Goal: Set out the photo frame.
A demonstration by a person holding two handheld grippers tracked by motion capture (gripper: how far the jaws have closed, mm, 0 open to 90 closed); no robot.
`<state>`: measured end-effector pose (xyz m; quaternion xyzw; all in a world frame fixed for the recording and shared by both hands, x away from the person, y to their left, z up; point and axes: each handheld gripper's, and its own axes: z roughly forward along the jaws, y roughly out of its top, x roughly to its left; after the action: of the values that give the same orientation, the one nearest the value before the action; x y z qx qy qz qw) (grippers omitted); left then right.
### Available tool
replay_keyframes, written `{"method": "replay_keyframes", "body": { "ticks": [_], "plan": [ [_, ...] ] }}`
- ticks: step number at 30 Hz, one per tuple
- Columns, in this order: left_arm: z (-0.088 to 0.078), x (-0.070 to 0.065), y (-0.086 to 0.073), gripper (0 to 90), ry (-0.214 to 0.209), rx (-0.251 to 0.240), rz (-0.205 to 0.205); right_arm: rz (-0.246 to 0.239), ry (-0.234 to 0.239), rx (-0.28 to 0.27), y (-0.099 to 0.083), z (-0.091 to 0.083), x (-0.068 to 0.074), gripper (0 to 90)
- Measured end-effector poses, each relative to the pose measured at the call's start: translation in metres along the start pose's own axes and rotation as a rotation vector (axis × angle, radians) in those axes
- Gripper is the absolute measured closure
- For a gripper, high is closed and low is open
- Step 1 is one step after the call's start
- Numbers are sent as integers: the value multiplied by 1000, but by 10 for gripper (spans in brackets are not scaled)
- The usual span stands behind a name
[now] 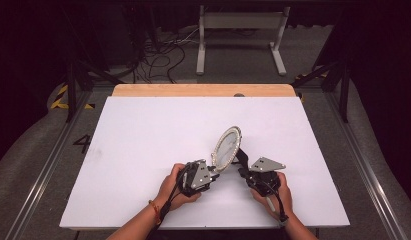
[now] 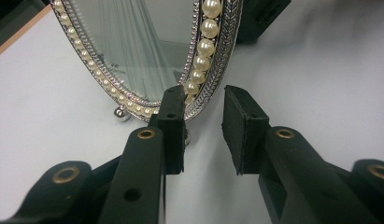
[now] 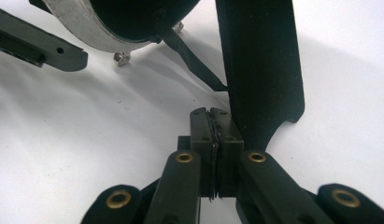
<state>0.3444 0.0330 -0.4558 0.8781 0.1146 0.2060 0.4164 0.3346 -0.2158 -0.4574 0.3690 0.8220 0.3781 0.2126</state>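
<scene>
An oval mirror (image 1: 227, 148) with a pearl and silver rim (image 2: 213, 70) stands tilted on the white table (image 1: 143, 130), near its middle front. My left gripper (image 1: 213, 171) is open at the mirror's lower rim; in the left gripper view its jaws (image 2: 203, 126) stand apart, with the rim just ahead of the left one and nothing pressed between them. Behind the mirror, my right gripper (image 1: 242, 171) is shut, pads together (image 3: 216, 126), right beside the black easel stand (image 3: 262, 70). A thin black strap (image 3: 194, 60) ties the stand to the mirror's dark back (image 3: 129, 18).
The table's far edge is a bare wooden strip (image 1: 203, 90). Beyond it, on the grey floor, stand a white metal frame (image 1: 240, 35) and loose cables (image 1: 163, 55). Dark stands flank the table on both sides. The mirror rests on small silver ball feet (image 3: 121, 57).
</scene>
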Motion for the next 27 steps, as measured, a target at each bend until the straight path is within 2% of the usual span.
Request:
{"method": "replay_keyframes", "body": {
  "ticks": [6, 11, 20, 24, 27],
  "plan": [
    [-6, 8, -3, 701, -6, -7, -5, -7, -10, 4, 0, 0, 0, 899],
    [-15, 16, -6, 693, 12, -12, -27, -24, -20, 12, 0, 0, -1, 900],
    [-34, 29, -12, 685, 47, -20, -56, -5, -32, 24, -3, 2, -8, 900],
    [-41, 32, -16, 661, 60, 8, -57, 4, -25, 19, -3, 2, -7, 852],
    [-47, 33, -20, 653, 69, 26, -61, -1, -1, -3, -1, -3, -2, 818]
  ]
}}
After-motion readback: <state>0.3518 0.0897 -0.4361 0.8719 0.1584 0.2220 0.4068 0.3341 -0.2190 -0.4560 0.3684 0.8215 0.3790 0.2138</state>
